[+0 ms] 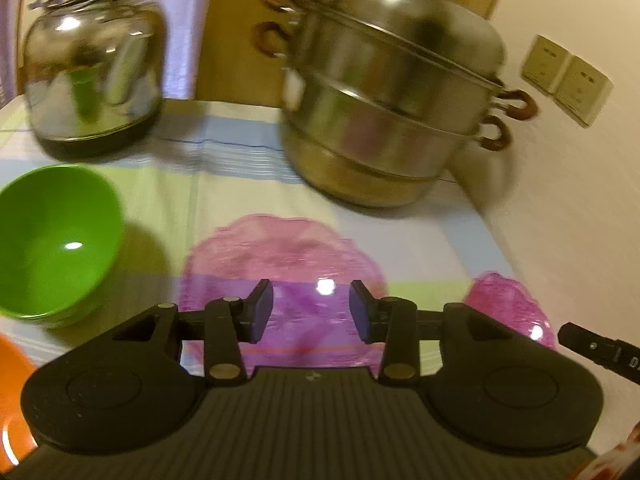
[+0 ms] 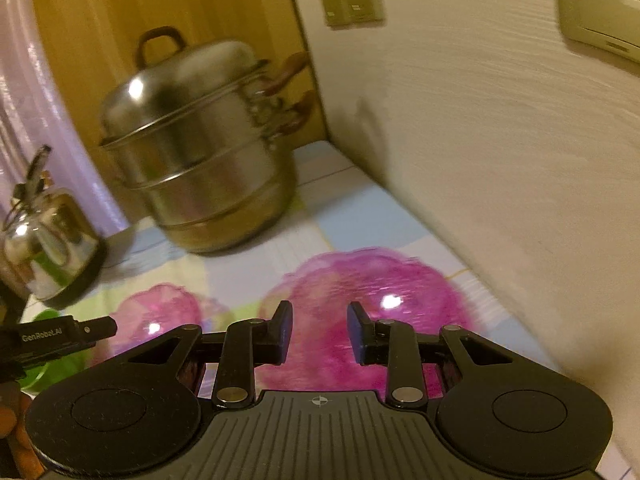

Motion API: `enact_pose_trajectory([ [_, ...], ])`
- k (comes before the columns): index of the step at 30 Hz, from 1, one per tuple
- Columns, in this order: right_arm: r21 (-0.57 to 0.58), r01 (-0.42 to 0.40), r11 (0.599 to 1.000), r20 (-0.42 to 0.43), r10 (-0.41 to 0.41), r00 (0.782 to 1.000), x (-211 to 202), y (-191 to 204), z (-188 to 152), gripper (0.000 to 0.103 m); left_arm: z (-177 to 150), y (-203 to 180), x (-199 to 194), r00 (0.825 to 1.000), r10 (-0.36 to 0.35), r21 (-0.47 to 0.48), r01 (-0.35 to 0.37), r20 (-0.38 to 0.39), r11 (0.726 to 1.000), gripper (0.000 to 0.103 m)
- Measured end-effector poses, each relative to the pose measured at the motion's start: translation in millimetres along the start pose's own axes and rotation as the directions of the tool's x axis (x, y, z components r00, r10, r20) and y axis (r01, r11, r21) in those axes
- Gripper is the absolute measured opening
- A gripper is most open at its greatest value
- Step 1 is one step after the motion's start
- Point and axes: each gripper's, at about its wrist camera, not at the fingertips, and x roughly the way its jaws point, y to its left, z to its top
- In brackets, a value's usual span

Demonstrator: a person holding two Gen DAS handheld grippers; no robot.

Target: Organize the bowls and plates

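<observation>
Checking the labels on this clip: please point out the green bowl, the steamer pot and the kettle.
green bowl [image 1: 52, 240]: left wrist view, inner wall.
steamer pot [image 1: 392, 92]: left wrist view, side wall.
kettle [image 1: 92, 76]: left wrist view, shiny body.

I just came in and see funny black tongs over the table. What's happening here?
A person is tidying plates and bowls with tongs in each hand. The left tongs hang open above a pink plate, holding nothing. The right tongs are open above a pink bowl, also empty. A green bowl waits at the left, with a steamer and kettle behind.
</observation>
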Motion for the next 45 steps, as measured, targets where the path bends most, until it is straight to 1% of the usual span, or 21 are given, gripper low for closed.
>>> enact_pose_trajectory([
  [5, -0.001, -0.064, 0.998, -0.035, 0.064, 0.997, 5, 28, -6, 0.031, -2, 23, -3, 0.999, 0.027, -0.043, -0.028, -0.023, 0.999, 0.04],
  [8, 0.004, -0.103, 0.995, -0.061, 0.103, 0.993, 11, 44, -8, 0.03, -2, 31, -2, 0.999, 0.035, -0.056, -0.036, -0.028, 0.998, 0.044],
  [10, -0.004, -0.119, 0.993, -0.078, 0.119, 0.99, 15, 54, -10, 0.03, -3, 36, 0, 0.999, 0.036, -0.073, -0.038, -0.034, 0.997, 0.047],
  [16, 0.012, -0.156, 0.988, -0.135, 0.156, 0.978, 31, 68, -15, 0.03, -5, 51, 13, 0.997, 0.056, -0.11, -0.062, -0.055, 0.992, 0.047],
  [22, 0.036, -0.172, 0.984, -0.188, 0.176, 0.966, 54, 70, -19, 0.03, -7, 54, 26, 0.993, 0.082, -0.137, -0.092, -0.08, 0.986, 0.047],
  [26, 0.012, -0.185, 0.983, -0.214, 0.183, 0.96, 62, 78, -24, 0.03, -8, 55, 34, 0.991, 0.104, -0.133, -0.115, -0.087, 0.984, 0.047],
  [33, -0.011, -0.183, 0.983, -0.247, 0.174, 0.953, 82, 85, -30, 0.03, -10, 59, 42, 0.987, 0.121, -0.138, -0.135, -0.102, 0.981, 0.047],
  [37, -0.037, -0.182, 0.983, -0.266, 0.166, 0.95, 95, 91, -33, 0.03, -9, 60, 43, 0.988, 0.127, -0.131, -0.139, -0.092, 0.982, 0.046],
  [40, -0.05, -0.183, 0.982, -0.281, 0.162, 0.946, 103, 96, -37, 0.03, -9, 60, 45, 0.986, 0.126, -0.134, -0.14, -0.107, 0.981, 0.046],
  [45, -0.04, -0.174, 0.984, -0.292, 0.155, 0.944, 115, 99, -39, 0.03, -8, 63, 48, 0.984, 0.124, -0.142, -0.143, -0.129, 0.98, 0.042],
])
